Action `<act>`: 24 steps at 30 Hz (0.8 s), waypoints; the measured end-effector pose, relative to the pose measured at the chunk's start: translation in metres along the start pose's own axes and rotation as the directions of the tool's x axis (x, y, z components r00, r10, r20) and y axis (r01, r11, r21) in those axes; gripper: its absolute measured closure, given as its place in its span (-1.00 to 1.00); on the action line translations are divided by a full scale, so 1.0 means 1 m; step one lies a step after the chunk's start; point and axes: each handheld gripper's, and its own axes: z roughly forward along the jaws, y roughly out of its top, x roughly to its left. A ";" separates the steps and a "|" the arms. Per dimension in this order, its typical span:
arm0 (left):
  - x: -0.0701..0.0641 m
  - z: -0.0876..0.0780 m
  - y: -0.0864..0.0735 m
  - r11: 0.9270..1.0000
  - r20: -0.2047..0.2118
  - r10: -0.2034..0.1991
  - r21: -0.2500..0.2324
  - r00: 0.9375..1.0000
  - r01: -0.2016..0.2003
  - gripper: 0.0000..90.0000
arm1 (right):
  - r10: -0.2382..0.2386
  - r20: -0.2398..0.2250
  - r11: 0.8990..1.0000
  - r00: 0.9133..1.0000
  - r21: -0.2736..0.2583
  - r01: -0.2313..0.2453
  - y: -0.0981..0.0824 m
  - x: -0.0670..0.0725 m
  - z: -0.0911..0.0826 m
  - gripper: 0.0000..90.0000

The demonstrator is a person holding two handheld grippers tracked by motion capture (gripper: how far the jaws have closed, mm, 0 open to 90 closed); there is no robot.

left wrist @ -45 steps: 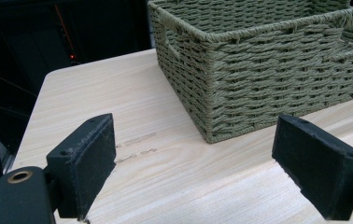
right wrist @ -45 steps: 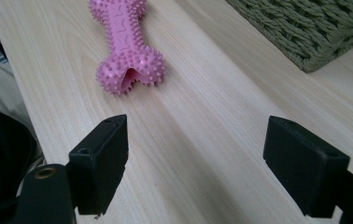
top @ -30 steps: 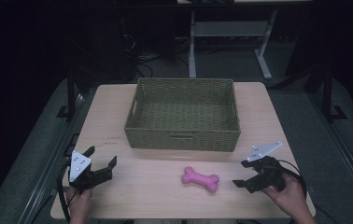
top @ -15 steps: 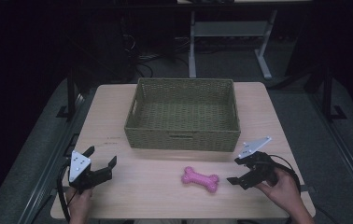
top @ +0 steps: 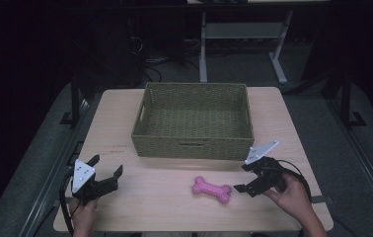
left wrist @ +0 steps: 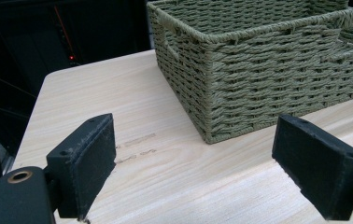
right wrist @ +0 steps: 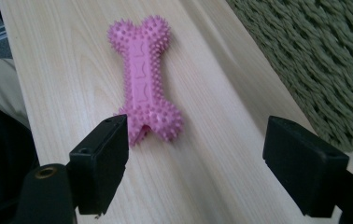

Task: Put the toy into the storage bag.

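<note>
The work looks barely begun: the pink spiky rubber bone toy (top: 211,189) lies flat on the light wooden tabletop (top: 293,123), near its front edge and just in front of the green woven rectangular basket (top: 193,148), which has nothing in it as far as the high view shows. The right tool (top: 244,177) is close beside the toy's right end with its jaws spread wide and holding nothing; in the right gripper view the toy (right wrist: 144,78) lies ahead of the jaws, nearer the left one, not yet between them. Closing on it, lifting it and probably setting it in the basket all remain. The left tool (top: 106,167) rests near the front left corner, wide open and empty. Compared with a second ago, the right tool has moved leftward toward the toy, while the left tool and the toy have not shifted.
</note>
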 end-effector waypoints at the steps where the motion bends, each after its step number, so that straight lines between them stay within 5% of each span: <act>1: 0.000 0.000 0.000 1.000 0.000 0.000 0.001 1.000 0.000 -0.71 | -0.001 -0.001 1.000 1.000 0.001 0.001 0.002 0.001 0.001 -0.51; 24: 0.001 0.000 0.000 1.000 -0.001 -0.004 -0.006 1.000 0.004 -0.71 | -0.103 -0.054 0.993 0.993 0.059 0.106 0.036 0.014 0.033 -0.49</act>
